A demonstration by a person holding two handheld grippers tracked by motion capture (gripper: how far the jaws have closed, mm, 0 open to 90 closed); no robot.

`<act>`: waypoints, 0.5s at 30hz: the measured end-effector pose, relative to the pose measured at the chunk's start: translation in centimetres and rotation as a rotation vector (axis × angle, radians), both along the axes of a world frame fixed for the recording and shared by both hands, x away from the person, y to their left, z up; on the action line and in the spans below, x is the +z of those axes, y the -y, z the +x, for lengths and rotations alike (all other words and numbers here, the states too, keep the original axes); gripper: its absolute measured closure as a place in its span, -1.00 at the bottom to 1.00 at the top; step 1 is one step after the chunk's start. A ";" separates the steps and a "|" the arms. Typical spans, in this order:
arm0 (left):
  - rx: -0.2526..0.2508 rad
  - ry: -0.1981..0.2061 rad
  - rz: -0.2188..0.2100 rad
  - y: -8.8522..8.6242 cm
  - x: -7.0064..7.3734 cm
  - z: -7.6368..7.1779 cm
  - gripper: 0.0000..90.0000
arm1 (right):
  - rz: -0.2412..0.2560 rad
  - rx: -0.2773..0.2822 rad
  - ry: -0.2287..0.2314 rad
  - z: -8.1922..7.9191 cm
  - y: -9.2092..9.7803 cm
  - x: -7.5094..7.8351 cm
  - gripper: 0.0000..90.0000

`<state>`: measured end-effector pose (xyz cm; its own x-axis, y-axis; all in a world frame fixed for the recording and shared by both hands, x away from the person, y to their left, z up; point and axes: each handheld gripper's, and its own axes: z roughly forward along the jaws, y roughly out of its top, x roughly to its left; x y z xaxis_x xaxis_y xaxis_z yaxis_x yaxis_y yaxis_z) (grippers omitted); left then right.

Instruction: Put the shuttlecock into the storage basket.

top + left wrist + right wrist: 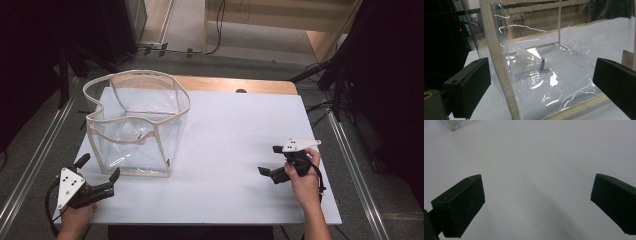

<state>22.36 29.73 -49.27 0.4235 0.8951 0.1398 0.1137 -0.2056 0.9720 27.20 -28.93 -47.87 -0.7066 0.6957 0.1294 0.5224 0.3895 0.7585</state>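
On the white worktop (235, 135) a clear bag (135, 120) with cream trim stands at the left, a shuttlecock (531, 62) lying inside it. The left gripper (97, 172) hovers just beside the bag's near corner and the right gripper (272, 161) well apart, both with jaws released. This looks like the approach: next the left must close on the trim or reach inside; the shuttlecock's blue band is too small to read.

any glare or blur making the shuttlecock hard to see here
Left gripper view: white glare streaks cross the clear bag, yet the shuttlecock reads fairly well, blue band included. High view: it is a faint pale smudge behind the plastic. Right gripper view: the right tool is soft over the plain table.
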 end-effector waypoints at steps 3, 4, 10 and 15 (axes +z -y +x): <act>-0.001 0.000 0.003 0.0 0.0 0.0 -0.95 | 0.006 -0.009 0.000 -0.3 0.3 -0.1 -1.00; -0.001 0.000 0.006 0.0 0.0 0.0 -0.95 | 0.008 -0.010 0.002 -0.5 0.4 -0.2 -1.00; -0.002 0.002 0.009 0.0 0.0 0.0 -0.95 | 0.017 -0.025 0.015 -1.0 1.0 -0.4 -1.00; -0.002 0.002 0.012 0.1 0.0 0.0 -0.95 | 0.032 -0.038 0.026 -1.5 1.4 -0.6 -1.00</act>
